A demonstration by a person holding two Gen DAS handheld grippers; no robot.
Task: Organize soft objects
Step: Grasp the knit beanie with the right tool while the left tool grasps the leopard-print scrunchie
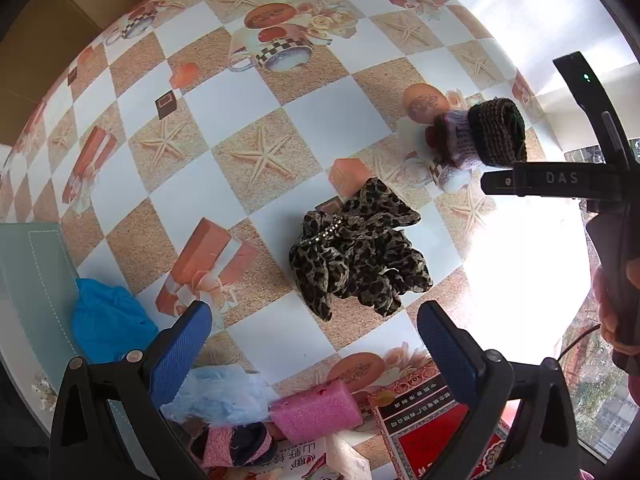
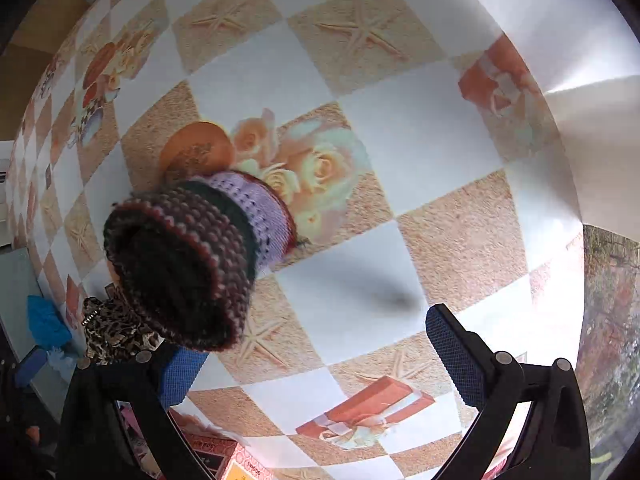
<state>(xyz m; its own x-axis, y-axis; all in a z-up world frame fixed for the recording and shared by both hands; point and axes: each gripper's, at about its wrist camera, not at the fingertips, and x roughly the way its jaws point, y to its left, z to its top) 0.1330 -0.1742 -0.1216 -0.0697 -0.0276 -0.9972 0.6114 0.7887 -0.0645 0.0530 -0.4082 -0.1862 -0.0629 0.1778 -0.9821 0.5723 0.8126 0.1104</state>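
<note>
A leopard-print fabric scrunchie (image 1: 358, 254) lies on the patterned table, just ahead of my left gripper (image 1: 314, 334), which is open and empty above it. A knitted piece in dark, maroon and lilac bands (image 2: 192, 256) hangs on the left finger of my right gripper (image 2: 316, 340), whose jaws stand wide apart. The knit also shows in the left wrist view (image 1: 486, 134) at the tip of the right gripper's black finger. The leopard scrunchie also shows in the right wrist view (image 2: 108, 336) at the lower left.
A blue cloth (image 1: 108, 320) lies on a pale green tray (image 1: 28, 280) at left. Near the front edge are a light blue plastic bag (image 1: 220, 394), a pink sponge (image 1: 316, 410), a pink-and-navy knit (image 1: 236, 442) and a red box (image 1: 432, 428). A window is at right.
</note>
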